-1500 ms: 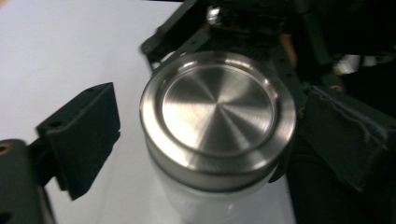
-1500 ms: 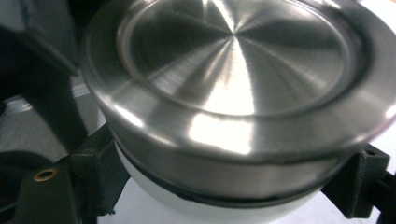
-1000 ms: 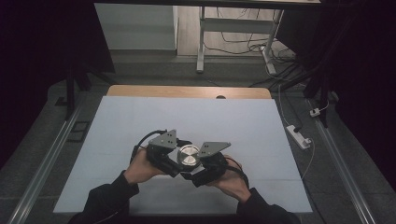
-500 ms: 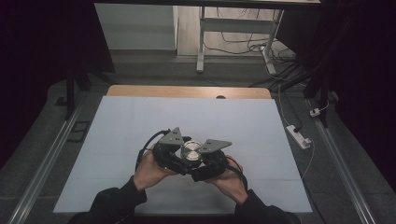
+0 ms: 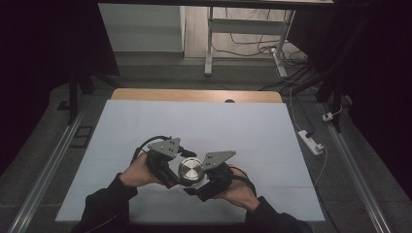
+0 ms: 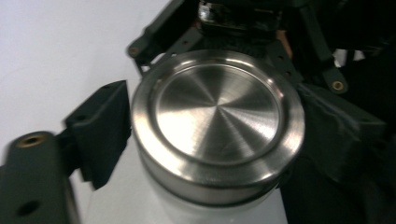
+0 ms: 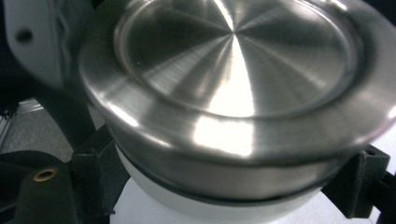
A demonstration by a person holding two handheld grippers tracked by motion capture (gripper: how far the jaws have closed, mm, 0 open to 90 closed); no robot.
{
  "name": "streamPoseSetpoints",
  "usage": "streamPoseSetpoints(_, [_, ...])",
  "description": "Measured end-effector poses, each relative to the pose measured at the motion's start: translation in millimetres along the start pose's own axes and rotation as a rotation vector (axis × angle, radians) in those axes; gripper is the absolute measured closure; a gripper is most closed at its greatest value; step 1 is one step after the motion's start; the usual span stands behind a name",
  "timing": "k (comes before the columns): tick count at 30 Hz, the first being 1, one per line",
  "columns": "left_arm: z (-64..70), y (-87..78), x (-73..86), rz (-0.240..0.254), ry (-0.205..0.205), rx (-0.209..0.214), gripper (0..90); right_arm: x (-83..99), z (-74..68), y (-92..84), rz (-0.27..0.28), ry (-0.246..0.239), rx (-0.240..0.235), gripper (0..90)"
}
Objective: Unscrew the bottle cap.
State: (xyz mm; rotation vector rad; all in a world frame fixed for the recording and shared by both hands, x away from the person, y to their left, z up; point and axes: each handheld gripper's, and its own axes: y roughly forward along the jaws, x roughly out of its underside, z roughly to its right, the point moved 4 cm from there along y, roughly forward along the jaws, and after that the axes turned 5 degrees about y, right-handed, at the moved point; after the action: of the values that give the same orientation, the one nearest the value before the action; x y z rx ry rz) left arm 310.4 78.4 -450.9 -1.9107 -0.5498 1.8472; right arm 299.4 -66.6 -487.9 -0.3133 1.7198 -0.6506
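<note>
Round brushed-steel lid (image 5: 190,170) on a white body, clamped between left gripper (image 5: 171,171) and right gripper (image 5: 200,180), both closed on it above pale tabletop (image 5: 204,121); left jaws just closing.

This looks like a lab or test room set up for recording, not a home. A plain white table (image 5: 204,126) with a wooden edge (image 5: 194,95) at twelve o'clock stands between metal floor rails (image 5: 43,170). The walls around are dark. At one o'clock, loose cables (image 5: 252,41) trail under a white metal frame (image 5: 210,43). At three o'clock a white power strip (image 5: 311,141) lies on the grey carpet (image 5: 359,174).
</note>
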Motion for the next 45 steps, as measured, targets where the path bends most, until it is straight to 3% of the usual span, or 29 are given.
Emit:
streamPoseSetpoints(1, [0.5,1.5,-0.8,0.002,0.002,-0.028,18.9,0.2,0.4,-0.1,-0.001,-0.001,0.004,14.8])
streamPoseSetpoints(2, [0.5,1.5,-0.8,0.002,0.002,-0.028,19.1,0.4,1.6,-0.5,0.0,-0.001,0.012,14.8])
streamPoseSetpoints(3, [-1.0,3.4,-2.5,0.0,-0.025,-0.077,19.2,0.4,3.5,-1.1,0.001,0.005,0.026,14.8])
streamPoseSetpoints(4, [-1.0,3.4,-2.5,0.0,-0.025,-0.077,19.2,0.4,3.5,-1.1,0.001,0.005,0.026,14.8])
streamPoseSetpoints(5, [-2.6,7.0,-4.7,0.003,-0.055,-0.135,19.3,0.2,7.7,-2.4,0.008,0.025,0.064,14.8])
streamPoseSetpoints(6, [-2.6,7.0,-4.7,0.003,-0.055,-0.135,19.3,0.2,7.7,-2.4,0.008,0.025,0.064,14.8])
streamPoseSetpoints(11, [-5.2,19.1,-13.5,-0.005,-0.16,-0.339,19.4,1.8,21.6,-4.8,0.026,0.117,0.189,14.8])
streamPoseSetpoints(12, [-5.3,19.8,-13.9,-0.002,-0.168,-0.352,19.5,2.3,22.4,-4.8,0.028,0.129,0.195,14.8])
streamPoseSetpoints(17, [-5.8,16.1,-16.0,0.04,-0.206,-0.348,19.4,3.5,24.5,-4.3,0.028,0.147,0.213,14.8])
streamPoseSetpoints(32, [-0.1,0.4,-24.0,0.029,-0.176,-0.346,19.4,4.3,28.4,-6.9,0.031,0.125,0.219,14.8])
streamPoseSetpoints(45, [5.5,-15.1,-22.6,0.031,-0.173,-0.349,19.4,5.6,37.4,-14.9,0.036,0.121,0.227,14.8])
